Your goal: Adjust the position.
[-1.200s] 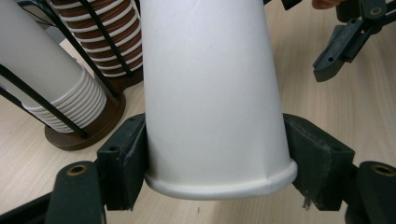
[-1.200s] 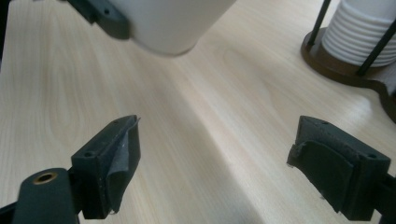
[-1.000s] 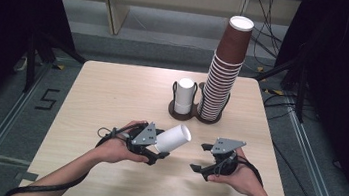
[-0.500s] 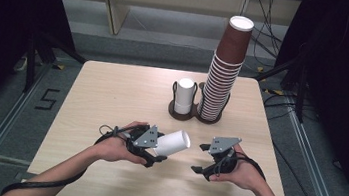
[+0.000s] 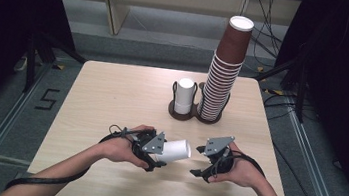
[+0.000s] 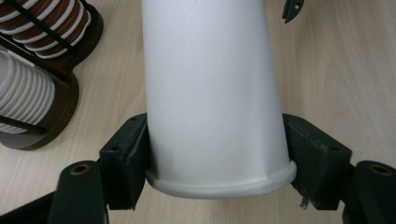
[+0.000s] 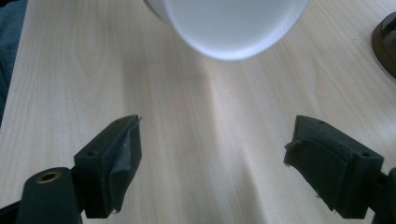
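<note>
A white paper cup (image 5: 174,150) lies sideways in my left gripper (image 5: 155,157), its far end pointing right toward the other hand. In the left gripper view both black jaws press on the cup (image 6: 210,93) just above its rolled rim, so my left gripper (image 6: 217,161) is shut on it. My right gripper (image 5: 200,170) sits a short way to the cup's right, above the table. Its jaws have just been closing a little, and my right gripper (image 7: 215,158) is open with only bare wood between the pads. The cup's round end (image 7: 233,23) hangs just ahead of them.
At the back middle of the wooden table (image 5: 112,95), a dark double holder (image 5: 183,114) carries a short stack of white cups (image 5: 184,94) and a tall stack of brown cups (image 5: 224,69). The holder (image 6: 60,93) lies just left of the held cup.
The held cup has tipped lower and come slightly nearer the table's front edge. The right gripper has shifted a little toward it.
</note>
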`<state>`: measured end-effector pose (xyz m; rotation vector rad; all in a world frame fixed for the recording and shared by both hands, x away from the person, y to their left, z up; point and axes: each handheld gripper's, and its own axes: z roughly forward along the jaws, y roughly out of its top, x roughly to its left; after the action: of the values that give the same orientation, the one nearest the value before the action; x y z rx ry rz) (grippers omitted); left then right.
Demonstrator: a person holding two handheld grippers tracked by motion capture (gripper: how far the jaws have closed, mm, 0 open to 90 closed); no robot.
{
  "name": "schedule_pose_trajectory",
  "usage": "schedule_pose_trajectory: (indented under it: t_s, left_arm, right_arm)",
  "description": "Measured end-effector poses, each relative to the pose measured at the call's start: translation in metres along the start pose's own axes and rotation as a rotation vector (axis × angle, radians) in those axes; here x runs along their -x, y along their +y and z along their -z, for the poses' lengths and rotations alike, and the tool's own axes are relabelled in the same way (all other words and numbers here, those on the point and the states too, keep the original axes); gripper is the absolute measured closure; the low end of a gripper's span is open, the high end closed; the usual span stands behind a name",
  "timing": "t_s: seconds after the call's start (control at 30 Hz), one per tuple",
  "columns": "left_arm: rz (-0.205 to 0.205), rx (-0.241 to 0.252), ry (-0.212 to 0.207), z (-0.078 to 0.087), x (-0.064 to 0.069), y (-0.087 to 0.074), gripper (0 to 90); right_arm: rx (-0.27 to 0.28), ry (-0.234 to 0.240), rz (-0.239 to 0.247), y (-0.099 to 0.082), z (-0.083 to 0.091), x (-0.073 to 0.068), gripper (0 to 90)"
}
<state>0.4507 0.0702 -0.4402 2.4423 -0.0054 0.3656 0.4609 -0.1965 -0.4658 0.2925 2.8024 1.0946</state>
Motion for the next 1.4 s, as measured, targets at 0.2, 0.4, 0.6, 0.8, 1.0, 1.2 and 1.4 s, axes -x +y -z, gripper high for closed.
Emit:
schedule_pose_trajectory:
  t_s: [0.2, 0.4, 0.6, 0.8, 1.0, 1.2, 1.4]
  left_arm:
    - [-0.033, -0.058, -0.02, -0.005, 0.002, 0.004, 28.5]
    - [-0.056, -0.092, -0.04, -0.009, 0.003, 0.007, 28.5]
    - [-0.059, -0.099, -0.047, -0.01, 0.003, 0.007, 28.5]
    - [-0.071, -0.105, -0.06, -0.01, 0.004, 0.009, 28.6]
    - [-0.078, -0.111, -0.072, -0.013, 0.006, 0.01, 28.6]
    - [-0.075, -0.107, -0.082, -0.015, 0.008, 0.011, 28.7]
    - [-0.079, -0.106, -0.085, -0.015, 0.008, 0.012, 28.7]
  right_arm:
    - [-0.009, 0.006, 0.027, 0.008, -0.001, -0.001, 17.6]
    - [-0.007, 0.019, 0.036, 0.013, -0.003, -0.004, 17.5]
    - [-0.006, 0.024, 0.033, 0.013, -0.007, -0.005, 17.5]
    - [-0.004, 0.016, 0.047, 0.015, -0.009, -0.004, 17.5]
    - [0.014, 0.035, 0.075, 0.024, -0.012, -0.005, 17.5]
    - [0.005, 0.053, 0.076, 0.032, -0.017, -0.007, 17.5]
    - [0.0, 0.073, 0.098, 0.036, -0.02, -0.009, 23.1]
